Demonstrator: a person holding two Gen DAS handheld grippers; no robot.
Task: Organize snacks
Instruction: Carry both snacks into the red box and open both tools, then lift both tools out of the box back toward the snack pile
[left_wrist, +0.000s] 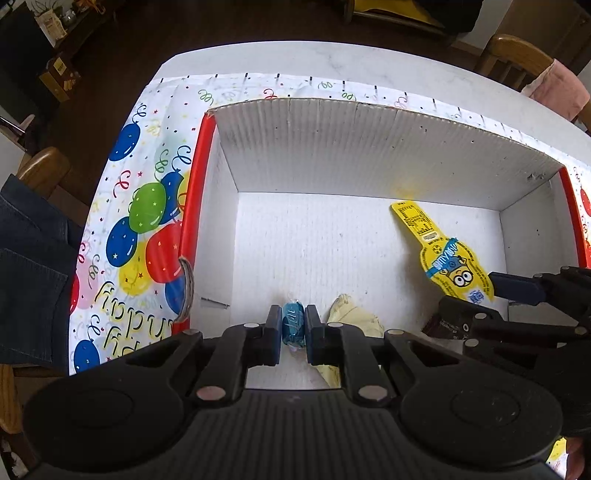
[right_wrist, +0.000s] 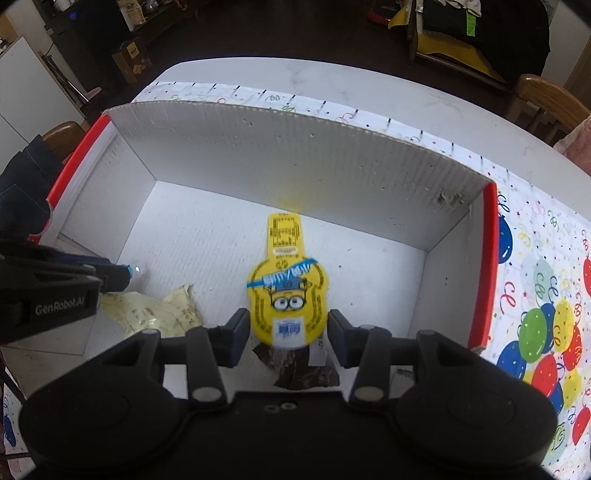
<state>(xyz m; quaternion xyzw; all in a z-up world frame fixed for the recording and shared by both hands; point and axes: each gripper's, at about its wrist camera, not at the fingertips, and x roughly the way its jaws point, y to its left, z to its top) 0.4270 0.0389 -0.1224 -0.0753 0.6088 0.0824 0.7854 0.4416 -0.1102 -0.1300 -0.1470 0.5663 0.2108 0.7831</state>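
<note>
A white corrugated box (left_wrist: 369, 155) with red outer edges is found standing on a balloon-print table cover (left_wrist: 140, 229), and all activity is confined to its interior. At the left, the left gripper (left_wrist: 293, 326) is lowered steeply into the box and is closed tight on a small blue-wrapped candy (left_wrist: 293, 321), which is pinched between the pads just above or at the floor — contact with the floor cannot be confirmed. Just to the right of it, a pale yellow packet (left_wrist: 351, 317) is noted lying on the floor, already deposited. Further right, a dark wrapper (right_wrist: 295, 365) is seen flat on the floor beneath the right gripper (right_wrist: 288, 332). A yellow cartoon-printed snack pack (right_wrist: 286, 291) is found between that gripper's jaws, which are set partly apart; a gap is visible at either side of the pack, so no grip is judged to be in effect, and the pack appears to be resting in the box. Two items are thus assessed as placed, a third as just delivered or about to be released, and the candy as not yet let go. No snacks are observed outside the box on the visible cover; whether more remain elsewhere cannot be determined.
</note>
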